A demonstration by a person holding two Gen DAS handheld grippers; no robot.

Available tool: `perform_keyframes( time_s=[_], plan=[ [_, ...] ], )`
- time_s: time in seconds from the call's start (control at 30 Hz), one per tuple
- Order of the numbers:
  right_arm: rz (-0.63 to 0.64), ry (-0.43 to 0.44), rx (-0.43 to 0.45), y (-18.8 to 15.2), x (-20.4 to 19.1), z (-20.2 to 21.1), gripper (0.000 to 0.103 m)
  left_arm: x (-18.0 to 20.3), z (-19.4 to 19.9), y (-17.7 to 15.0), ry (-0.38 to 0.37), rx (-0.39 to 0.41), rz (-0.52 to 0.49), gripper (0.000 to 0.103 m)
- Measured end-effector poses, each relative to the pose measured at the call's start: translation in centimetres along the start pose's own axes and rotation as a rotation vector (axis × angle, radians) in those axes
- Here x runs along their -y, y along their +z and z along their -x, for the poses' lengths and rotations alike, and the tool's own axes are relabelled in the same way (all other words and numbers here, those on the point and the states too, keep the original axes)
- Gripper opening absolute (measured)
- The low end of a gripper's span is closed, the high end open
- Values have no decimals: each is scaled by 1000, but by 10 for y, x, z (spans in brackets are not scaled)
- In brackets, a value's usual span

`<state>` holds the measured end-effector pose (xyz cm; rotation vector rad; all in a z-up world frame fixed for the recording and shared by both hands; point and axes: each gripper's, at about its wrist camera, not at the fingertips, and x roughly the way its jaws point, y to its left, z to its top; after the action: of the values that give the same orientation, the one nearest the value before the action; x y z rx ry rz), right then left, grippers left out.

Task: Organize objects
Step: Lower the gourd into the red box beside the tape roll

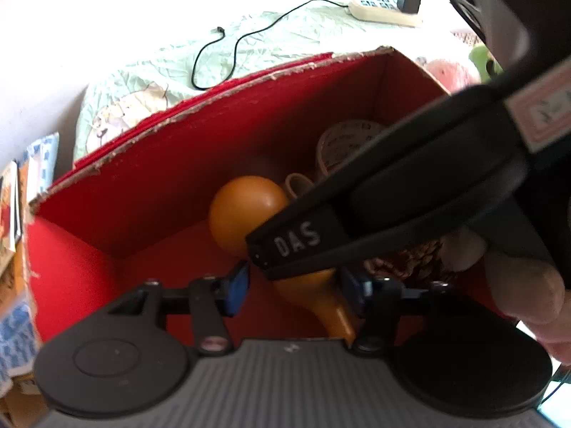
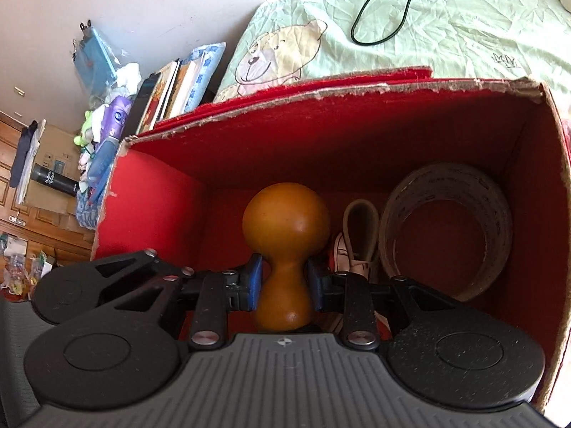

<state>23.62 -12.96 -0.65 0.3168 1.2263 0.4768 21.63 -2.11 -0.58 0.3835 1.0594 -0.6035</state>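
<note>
The right gripper [image 2: 283, 281] is inside the red box [image 2: 160, 207], and its jaws are closed on the narrow waist of an orange wooden piece [image 2: 285, 224] shaped like a gourd. The round head of this piece stands out ahead of the jaws, and the lower bulb sits behind them, near the camera. Just to the right of the jaws lies a pale loop [image 2: 360, 221], and further right a big roll of tape [image 2: 446, 228] leans at the box wall.

The left gripper [image 1: 292, 289] hangs over the same box. Its jaws stand wide apart and hold nothing. Between them and a little ahead, the other black tool crosses the view. Beyond the box, a black cable [image 2: 385, 10] lies on the green bed sheet [image 2: 446, 46].
</note>
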Motion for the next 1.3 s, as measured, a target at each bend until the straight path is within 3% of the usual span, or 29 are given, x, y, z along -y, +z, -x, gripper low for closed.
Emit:
perform_keyframes(
  time_s=[0.3, 0.53, 0.83, 0.97, 1.3],
  plan=[
    [26, -52, -41, 0, -5, -9, 28, -4, 2, -4, -1, 14, -17, 72],
    [-12, -56, -66, 3, 1, -12, 25, -24, 7, -12, -9, 39, 49, 72],
    [-34, -36, -46, 2, 2, -10, 24, -26, 9, -13, 62, 45, 99, 71],
    [-33, -37, -25, 1, 2, -7, 24, -29, 6, -10, 142, 54, 106, 72],
    [-37, -58, -15, 2, 1, -6, 20, -31, -5, -6, 199, 41, 163, 72]
  ],
)
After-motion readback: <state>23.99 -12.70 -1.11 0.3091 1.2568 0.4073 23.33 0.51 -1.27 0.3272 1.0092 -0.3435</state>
